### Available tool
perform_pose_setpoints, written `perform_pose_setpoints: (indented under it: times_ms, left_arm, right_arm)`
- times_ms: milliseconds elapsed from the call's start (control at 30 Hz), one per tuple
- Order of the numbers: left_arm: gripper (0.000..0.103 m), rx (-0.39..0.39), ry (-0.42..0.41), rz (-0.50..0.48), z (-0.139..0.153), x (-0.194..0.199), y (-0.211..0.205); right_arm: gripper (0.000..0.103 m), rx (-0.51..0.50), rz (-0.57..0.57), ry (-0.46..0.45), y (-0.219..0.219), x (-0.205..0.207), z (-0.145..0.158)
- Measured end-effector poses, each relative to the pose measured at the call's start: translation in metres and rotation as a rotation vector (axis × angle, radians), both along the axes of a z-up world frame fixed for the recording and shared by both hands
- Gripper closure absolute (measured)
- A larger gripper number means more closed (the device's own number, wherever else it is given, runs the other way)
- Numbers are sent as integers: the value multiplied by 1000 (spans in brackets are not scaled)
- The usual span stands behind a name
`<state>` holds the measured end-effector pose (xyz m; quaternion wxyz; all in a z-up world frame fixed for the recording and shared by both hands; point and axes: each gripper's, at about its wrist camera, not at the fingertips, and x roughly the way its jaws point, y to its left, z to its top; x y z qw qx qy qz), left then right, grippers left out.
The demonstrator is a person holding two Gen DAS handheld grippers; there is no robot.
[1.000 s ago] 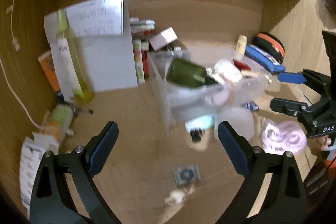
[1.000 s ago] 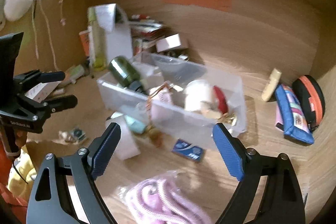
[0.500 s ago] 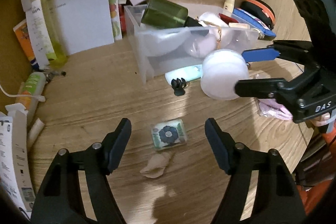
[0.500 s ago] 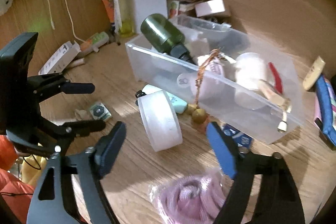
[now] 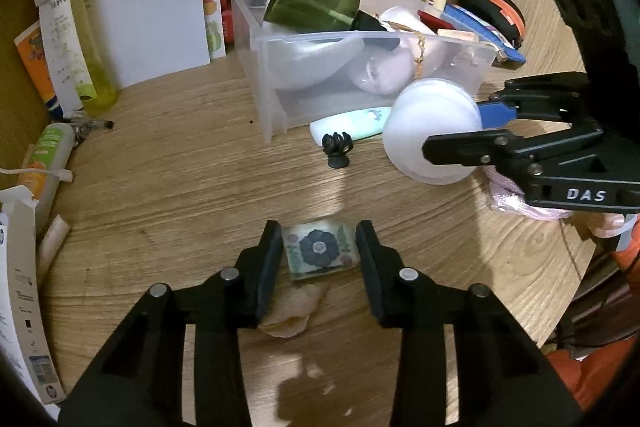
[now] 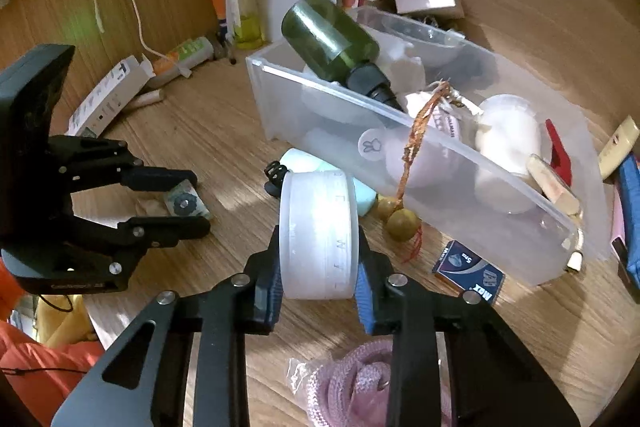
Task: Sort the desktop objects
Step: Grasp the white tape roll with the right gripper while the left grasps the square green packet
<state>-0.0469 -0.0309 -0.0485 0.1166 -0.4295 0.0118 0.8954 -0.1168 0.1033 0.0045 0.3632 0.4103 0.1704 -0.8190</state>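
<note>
A small square packet with a dark flower print [image 5: 318, 251] lies flat on the wooden desk. My left gripper [image 5: 318, 231] straddles it, jaws closing, and both pads touch its sides. The right wrist view shows that packet [image 6: 184, 205] between the left gripper's [image 6: 199, 202] fingers. A white round jar [image 6: 320, 227] stands on edge in front of the clear plastic bin [image 6: 460, 195]. My right gripper [image 6: 319, 247] is closing on it, blue pads pressed against its two flat faces. In the left wrist view the jar [image 5: 424, 123] sits in the right gripper [image 5: 454, 131].
The bin [image 5: 280, 87] holds a dark green bottle [image 5: 316, 5] and several other items. A mint tube [image 5: 352, 123], a black clip [image 5: 337, 147], a blue box [image 6: 470, 273] and a pink rope bag [image 6: 360, 379] lie around it. A beige scrap [image 5: 292, 311] lies under the left fingers.
Both grippers came down toward the desk and their jaws narrowed. The left pair drew in around the flower packet. The right pair closed onto the white jar.
</note>
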Motion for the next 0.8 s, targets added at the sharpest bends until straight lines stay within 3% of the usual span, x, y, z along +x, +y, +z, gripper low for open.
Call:
perform_pose_setpoints:
  times_ms: [300, 567, 800]
  left_arm:
    - [65, 21, 37, 25, 11, -1, -2]
    - [65, 61, 122, 74, 38, -3, -16]
    - [65, 51, 179, 77, 61, -15, -18]
  right_arm:
    - [76, -54, -8, 54, 18, 16, 17]
    - [76, -95, -40, 115, 40, 23, 40]
    - [76, -132, -102, 191, 63, 14, 65]
